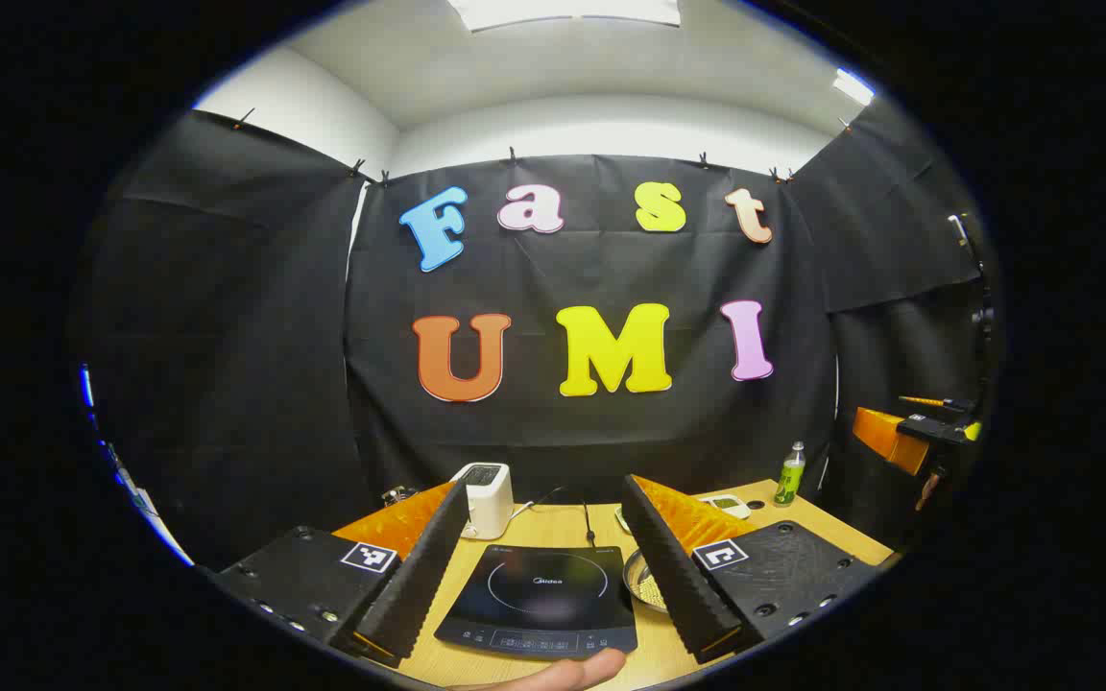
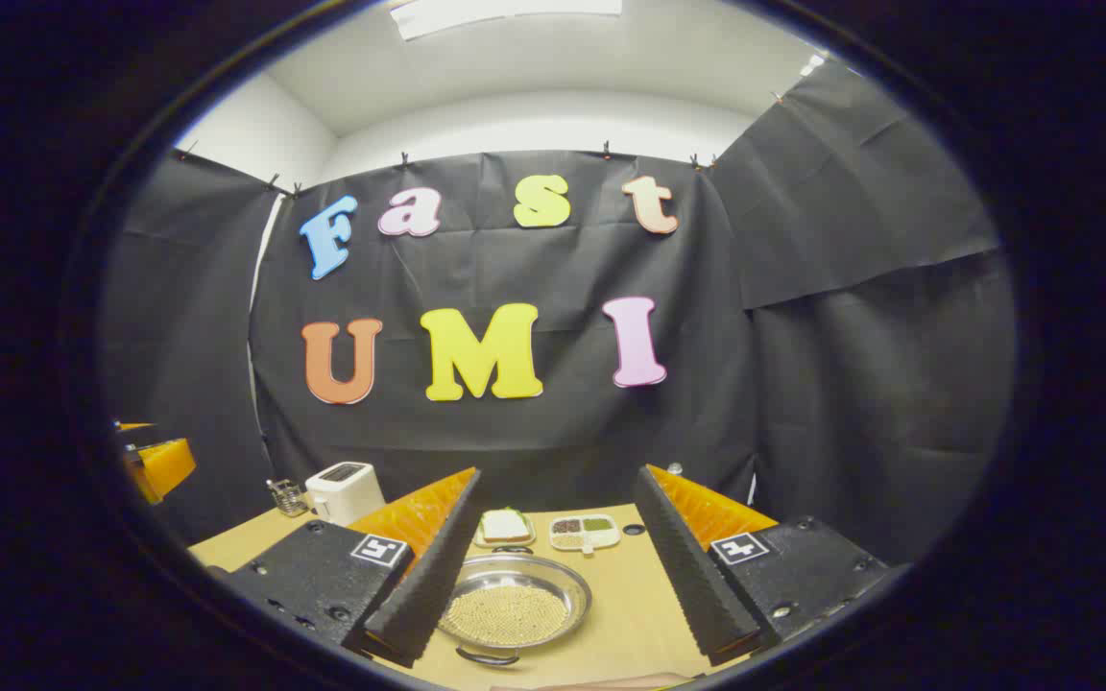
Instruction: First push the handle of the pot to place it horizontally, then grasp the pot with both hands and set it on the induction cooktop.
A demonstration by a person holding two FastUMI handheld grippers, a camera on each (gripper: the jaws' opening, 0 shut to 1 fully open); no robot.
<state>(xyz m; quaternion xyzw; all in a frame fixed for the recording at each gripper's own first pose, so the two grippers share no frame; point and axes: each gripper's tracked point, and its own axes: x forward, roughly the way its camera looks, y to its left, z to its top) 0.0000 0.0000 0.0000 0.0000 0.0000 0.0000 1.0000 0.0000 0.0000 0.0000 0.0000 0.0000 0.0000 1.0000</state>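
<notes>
Pot (image 2: 513,607) of shiny steel is sitting on the wooden table (image 2: 630,605), its bowl holding a bed of small pale grains, and the right gripper (image 2: 558,566) is hanging above it with its ribbed fingers spread wide, touching nothing. One dark loop handle (image 2: 488,657) is showing at the pot's near rim. Beyond the pot, a small plate with a sandwich (image 2: 505,525) and a divided dish of grains (image 2: 584,531) are lying side by side. Farther from the pot, toward the left of the right gripper view, a white toaster (image 2: 344,490) is standing beside a small wire holder (image 2: 287,496).

In the left gripper view, the left gripper (image 1: 553,576) is hovering with its fingers held wide apart over the black induction cooktop (image 1: 541,599), gripping nothing. The pot's rim (image 1: 644,581) is peeking out just beside the cooktop's right edge, partly hidden behind one finger. Behind the cooktop, the toaster (image 1: 486,497) is standing with a cord trailing across the table. A green bottle (image 1: 789,474) is standing well beyond the pot at the table's far corner. A fingertip (image 1: 572,672) is showing at the cooktop's near edge.
</notes>
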